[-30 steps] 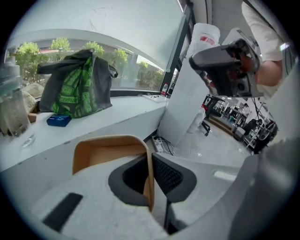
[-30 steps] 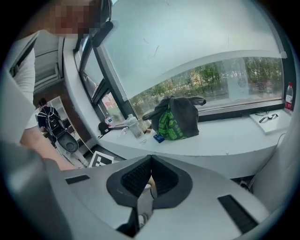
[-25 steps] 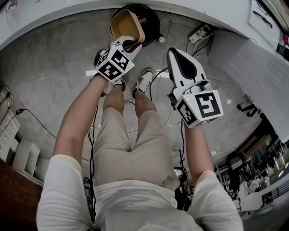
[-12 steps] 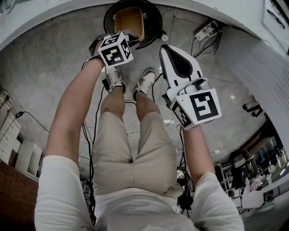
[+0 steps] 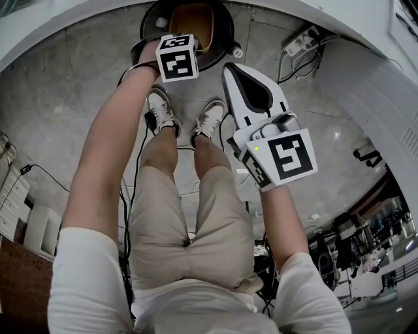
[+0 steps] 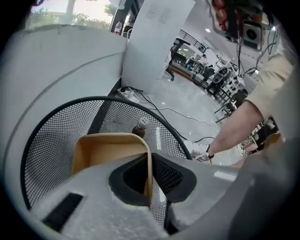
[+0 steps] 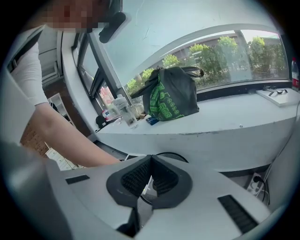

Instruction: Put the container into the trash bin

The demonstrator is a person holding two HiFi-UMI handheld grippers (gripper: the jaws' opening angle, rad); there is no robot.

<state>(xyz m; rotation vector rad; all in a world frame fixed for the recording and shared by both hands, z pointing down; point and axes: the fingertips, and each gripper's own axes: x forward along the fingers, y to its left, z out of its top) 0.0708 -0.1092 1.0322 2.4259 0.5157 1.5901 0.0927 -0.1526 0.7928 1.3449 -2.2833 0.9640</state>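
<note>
A tan, open-topped container (image 6: 108,150) hangs inside the rim of the black mesh trash bin (image 6: 51,136). My left gripper (image 6: 149,180) is shut on the container's thin right wall. In the head view, the left gripper's marker cube (image 5: 177,57) covers the near edge of the bin (image 5: 222,32), and the container (image 5: 189,19) shows just beyond it. A small dark object (image 6: 138,130) lies at the bin's bottom. My right gripper (image 5: 230,68) is shut and holds nothing; it hovers to the right of the bin, above the floor.
The bin stands on a grey concrete floor under a curved white counter (image 7: 225,117). A power strip (image 5: 300,40) and cables (image 5: 140,150) lie nearby. The person's shoes (image 5: 160,111) stand just short of the bin. A green bag (image 7: 171,96) and bottles (image 7: 124,110) sit on the counter.
My left gripper has carried the container forward and down into the bin's mouth, rolling as it went. The right gripper has sunk a little and stays shut.
</note>
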